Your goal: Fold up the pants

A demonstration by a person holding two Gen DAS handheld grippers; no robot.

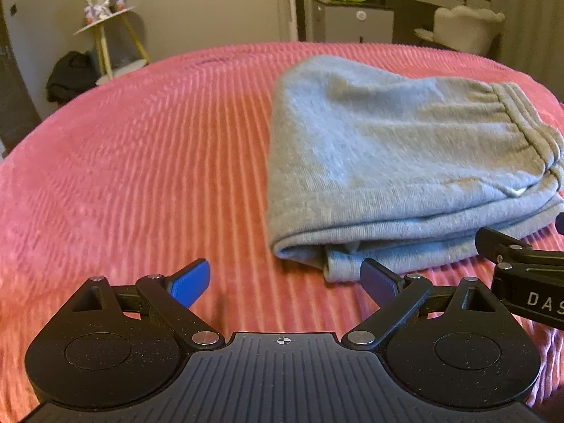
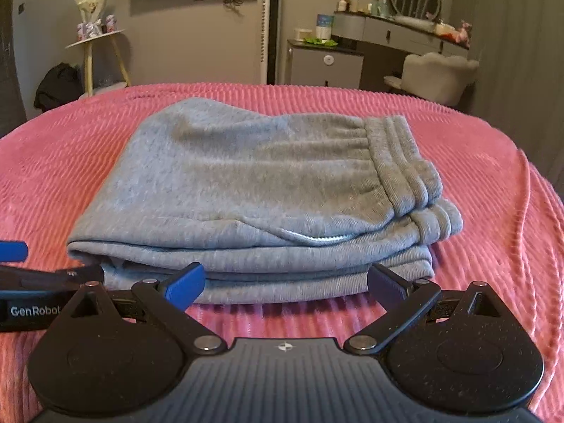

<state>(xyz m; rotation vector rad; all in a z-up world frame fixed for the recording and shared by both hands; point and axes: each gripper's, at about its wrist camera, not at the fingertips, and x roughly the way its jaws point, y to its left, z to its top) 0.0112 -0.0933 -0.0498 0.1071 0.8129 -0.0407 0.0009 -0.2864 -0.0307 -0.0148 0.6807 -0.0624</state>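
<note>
Fingers (image 2: 187, 283) of both grippers spread, empty; pants (image 2: 253, 190) stacked near bed (image 2: 493, 211) centre: judge folding complete, square edges only.

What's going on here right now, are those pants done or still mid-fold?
A person is working with two handheld grippers over a pink ribbed bedspread. The grey sweatpants lie folded into a compact stack of layers, waistband to the right. The right gripper is open just in front of the stack's near edge, holding nothing. The left gripper is also open and empty, off the stack's left corner. Judging by the tidy bundle, the fold looks essentially finished.
</note>
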